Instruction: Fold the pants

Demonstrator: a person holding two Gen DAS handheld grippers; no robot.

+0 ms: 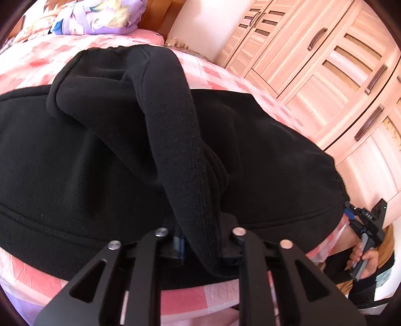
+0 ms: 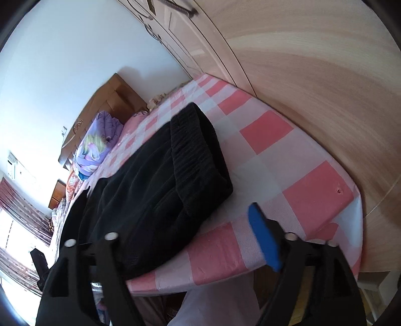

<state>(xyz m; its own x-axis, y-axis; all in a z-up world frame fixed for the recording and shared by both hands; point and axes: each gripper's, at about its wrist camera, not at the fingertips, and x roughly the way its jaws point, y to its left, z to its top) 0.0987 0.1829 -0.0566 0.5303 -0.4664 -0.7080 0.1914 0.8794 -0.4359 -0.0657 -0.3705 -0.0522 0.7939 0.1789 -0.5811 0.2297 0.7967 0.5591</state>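
Note:
Black pants [image 1: 250, 155] lie spread on a pink checked bed [image 1: 180, 298]. My left gripper [image 1: 200, 248] is shut on a ribbed cuff of one pant leg [image 1: 173, 140], which runs up and away over the rest of the fabric. In the right wrist view the pants [image 2: 155, 185] lie with the elastic waistband [image 2: 193, 150] towards the far side. My right gripper [image 2: 175, 240] is open, its blue-padded finger [image 2: 265, 240] over the bed's near edge beside the pants. The right gripper also shows in the left wrist view [image 1: 366, 225], at the pants' right end.
A purple floral quilt [image 1: 100, 15] lies by the wooden headboard [image 2: 100, 105]. A light wooden wardrobe [image 1: 338, 62] stands close along the bed's right side. Curtains [image 2: 17, 213] hang at the far left.

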